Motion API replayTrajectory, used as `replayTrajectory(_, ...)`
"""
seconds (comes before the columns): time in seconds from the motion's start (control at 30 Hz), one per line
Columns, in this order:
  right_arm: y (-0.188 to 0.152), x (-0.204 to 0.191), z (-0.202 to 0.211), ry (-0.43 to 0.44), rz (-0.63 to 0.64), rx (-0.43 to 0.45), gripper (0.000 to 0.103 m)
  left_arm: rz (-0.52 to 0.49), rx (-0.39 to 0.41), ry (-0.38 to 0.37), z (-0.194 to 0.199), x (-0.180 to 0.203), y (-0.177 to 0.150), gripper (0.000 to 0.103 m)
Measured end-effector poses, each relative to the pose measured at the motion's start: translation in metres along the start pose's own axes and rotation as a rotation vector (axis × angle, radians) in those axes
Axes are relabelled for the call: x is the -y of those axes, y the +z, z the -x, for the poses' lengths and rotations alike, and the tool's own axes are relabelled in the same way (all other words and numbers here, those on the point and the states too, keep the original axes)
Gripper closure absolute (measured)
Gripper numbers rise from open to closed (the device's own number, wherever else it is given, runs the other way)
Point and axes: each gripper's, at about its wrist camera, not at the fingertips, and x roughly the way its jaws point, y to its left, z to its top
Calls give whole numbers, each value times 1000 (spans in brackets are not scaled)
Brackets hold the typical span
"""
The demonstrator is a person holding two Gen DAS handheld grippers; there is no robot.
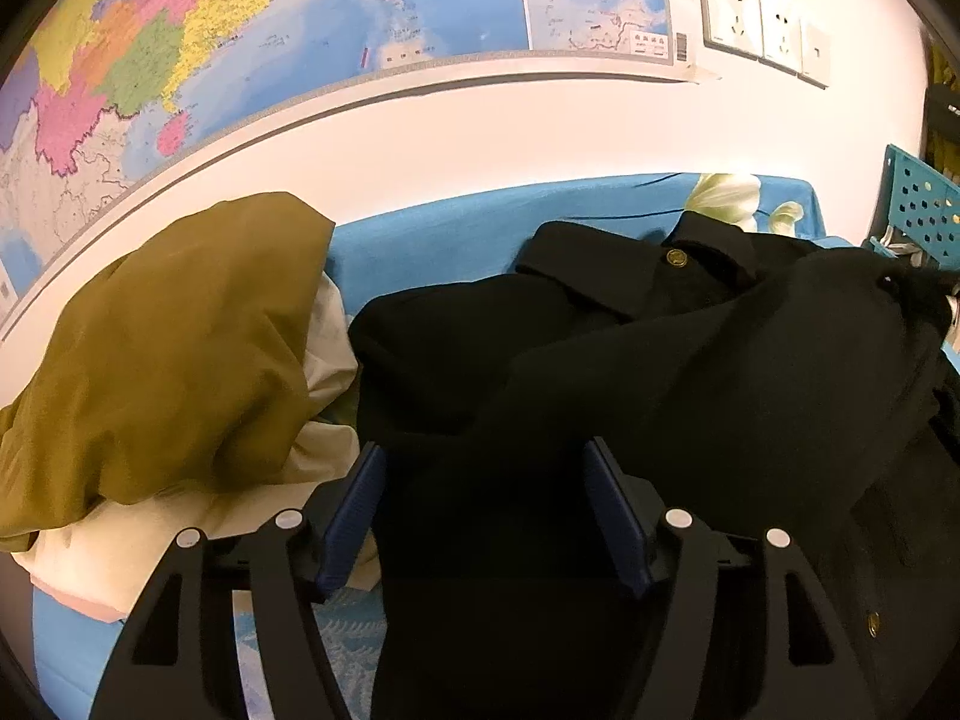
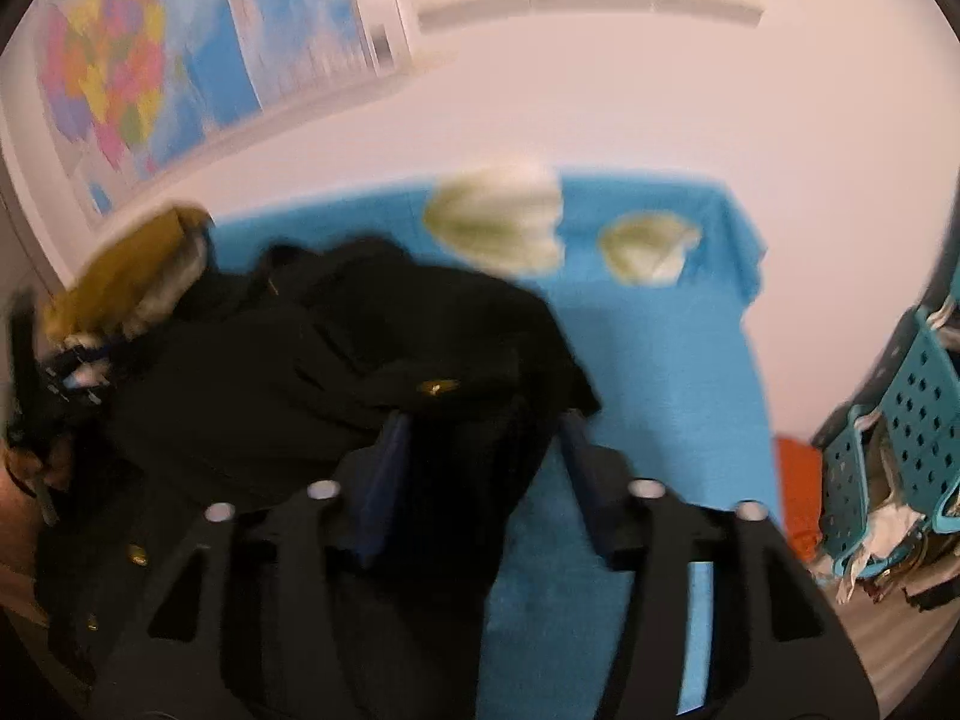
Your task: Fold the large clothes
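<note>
Black coat (image 1: 690, 372) fabric sits right between the left gripper (image 1: 486, 498) jaws, which stand fairly wide; can't tell if the pads actually press on it. Same deal on the right gripper (image 2: 480, 450): jaws apart, a dark fold of the coat between them, and the shot's too blurry to call a grip.

One coat, lying crumpled on the blue sheet (image 1: 432, 240). In the left view its collar end points to about 1 o'clock, and the long axis runs roughly 7 to 1. I count three gold buttons (image 1: 677, 258) there, one near the collar, one at 4 o'clock and one near the right edge.

One olive garment (image 1: 162, 354) is heaped at 9 o'clock over something cream (image 1: 327, 360), just beside the coat. One map (image 1: 240, 30) hangs at 12, three wall sockets (image 1: 735, 15) at 1, one teal basket (image 2: 900, 420) at 3.
</note>
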Motion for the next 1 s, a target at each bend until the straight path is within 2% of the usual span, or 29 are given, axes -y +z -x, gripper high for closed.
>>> replayTrajectory(0.07,0,-5,24,8,12,55,49,-1,12,-6,6,-1,-1,36)
replayTrajectory(0.13,-4,-21,42,69,55,85,49,-4,32,-36,15,-2,-3,32)
replayTrajectory(0.2,-7,-38,37,104,109,54,49,-27,35,-34,18,1,-6,31)
replayTrajectory(0.3,-19,-58,4,120,154,-49,52,-55,2,-11,10,8,-9,31)
replayTrajectory(0.37,-26,-58,-22,93,128,-131,51,-39,-24,6,6,6,-12,31)
replayTrajectory(0.4,-31,-54,-33,52,121,-171,51,-25,-22,-10,10,2,-13,31)
replayTrajectory(0.43,-34,-50,-35,52,99,-185,51,-15,-15,-27,15,-1,-14,30)
replayTrajectory(0.5,-35,-43,-19,93,50,-143,50,5,23,-51,36,-13,-20,24)
replayTrajectory(0.57,-38,-34,11,128,2,-78,39,8,48,-78,57,-24,-31,23)
replayTrajectory(0.63,-48,-23,35,164,-61,-46,34,23,52,-92,74,-37,-45,20)
replayTrajectory(0.7,-64,-13,53,216,-126,-44,32,58,19,-132,86,-53,-65,16)
replayTrajectory(0.83,-104,2,74,229,-219,-64,25,117,-63,-187,94,-69,-102,16)
replayTrajectory(0.9,-122,8,79,256,-272,-68,22,171,-118,-247,93,-76,-121,16)
replayTrajectory(1.0,-143,8,88,284,-322,-77,19,216,-154,-344,92,-76,-139,16)
